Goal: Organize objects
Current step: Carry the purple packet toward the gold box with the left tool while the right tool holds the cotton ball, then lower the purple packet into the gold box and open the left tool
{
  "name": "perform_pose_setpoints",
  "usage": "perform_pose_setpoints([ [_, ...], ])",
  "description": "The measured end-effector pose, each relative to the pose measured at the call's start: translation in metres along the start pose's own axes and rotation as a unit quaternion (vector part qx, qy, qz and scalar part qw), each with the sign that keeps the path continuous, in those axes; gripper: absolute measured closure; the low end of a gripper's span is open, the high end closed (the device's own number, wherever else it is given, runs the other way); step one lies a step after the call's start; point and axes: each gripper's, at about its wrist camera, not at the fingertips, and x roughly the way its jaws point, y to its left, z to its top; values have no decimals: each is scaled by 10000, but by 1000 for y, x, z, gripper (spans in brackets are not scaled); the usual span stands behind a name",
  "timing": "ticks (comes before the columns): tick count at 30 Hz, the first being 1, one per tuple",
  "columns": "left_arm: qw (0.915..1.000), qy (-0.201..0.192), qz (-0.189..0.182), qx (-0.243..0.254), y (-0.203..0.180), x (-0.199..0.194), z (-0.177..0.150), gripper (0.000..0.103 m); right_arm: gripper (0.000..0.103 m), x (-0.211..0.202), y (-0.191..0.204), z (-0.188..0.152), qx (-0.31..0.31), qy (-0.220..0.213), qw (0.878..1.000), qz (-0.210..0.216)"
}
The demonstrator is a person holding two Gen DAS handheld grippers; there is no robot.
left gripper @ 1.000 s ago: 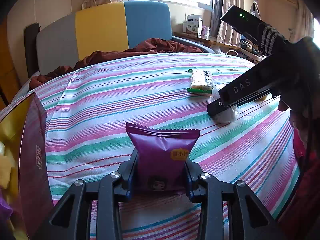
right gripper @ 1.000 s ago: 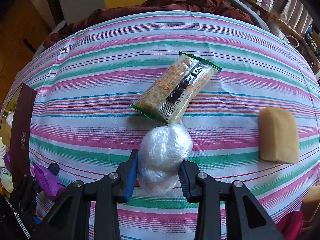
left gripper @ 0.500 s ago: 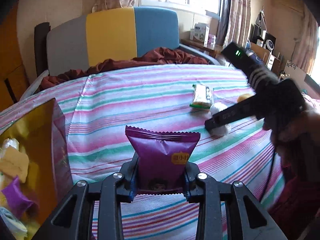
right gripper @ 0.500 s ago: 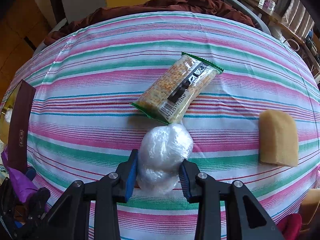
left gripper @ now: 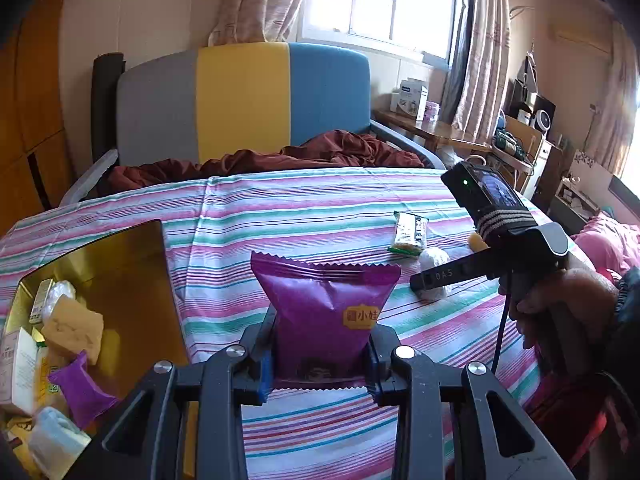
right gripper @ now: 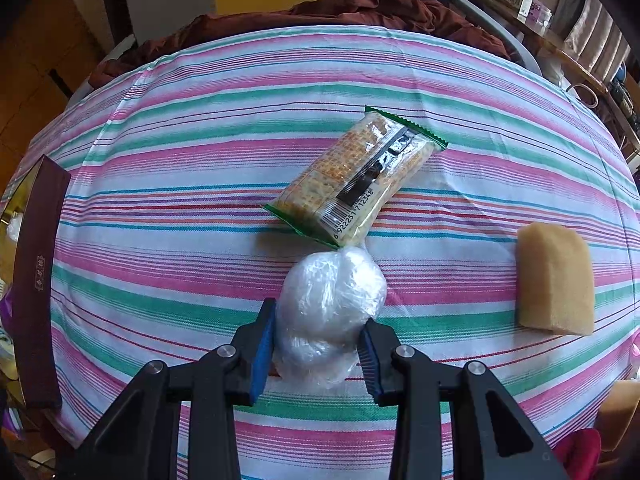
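Two snacks are in your grippers. Your left gripper [left gripper: 320, 364] is clamped on a purple packet [left gripper: 325, 312]: it stands upright, long axis vertical, its serrated top seal uppermost and its lower seal below the pads. The packet is glossy and puffed, with a small yellow label bearing white characters low on the side toward the camera. It is held above the near edge of the bed [left gripper: 304, 216].

Your right gripper [right gripper: 318, 346] has its blue pads pressed against both sides of a white ball [right gripper: 330, 312] wrapped in crinkled clear film. The ball is roundish and slightly taller than wide, with a twisted tail of film pointing away from you. It rests on the bed toward the near right side, its far end just touching the corner of a cracker pack [right gripper: 356, 184].

The cracker pack lies flat, long axis running diagonally from near left to far right, with green seals at both ends and its barcode facing up. A tan sponge-like block [right gripper: 554, 280] lies well apart, near the right edge.

A gold-lined box [left gripper: 120, 280] with a maroon outer wall sits at the near left corner, holding assorted snacks, another purple packet among them.

The bed wears a sheet striped in pink, green, white and blue. A dark red blanket [left gripper: 280, 158] is bunched along its far edge, against a headboard [left gripper: 244, 100] of grey, yellow and blue panels. Behind are curtains, a bright window [left gripper: 384, 0] and a cluttered shelf at right.
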Motion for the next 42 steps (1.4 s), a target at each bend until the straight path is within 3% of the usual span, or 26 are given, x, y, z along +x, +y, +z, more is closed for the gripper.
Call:
perform_pose_setpoints([
  [12, 9985, 117, 60, -528, 46, -21, -10, 68, 65, 0, 1, 0, -56, -35, 10000, -50],
  [18, 9949, 126, 101, -994, 88, -38, -18, 68, 65, -3, 6, -6, -92, -54, 9999, -97],
  [25, 9778, 39, 506, -2034, 177, -81, -37, 68, 65, -2, 11, -5, -160, -61, 9997, -170],
  [30, 9552, 104, 825, -2840, 239, -103, -61, 68, 65, -2, 14, -6, -205, -64, 9995, -213],
  [35, 9405, 148, 699, -3321, 266, -101, -65, 68, 65, -1, 13, -3, -250, -65, 9993, -252],
  [38, 9423, 174, 488, -3308, 265, -90, -50, 68, 65, 1, 10, -1, -260, -66, 9993, -259],
  [42, 9518, 238, 212, -3051, 252, -63, -18, 68, 65, 1, 11, -2, -252, -67, 9993, -260],
])
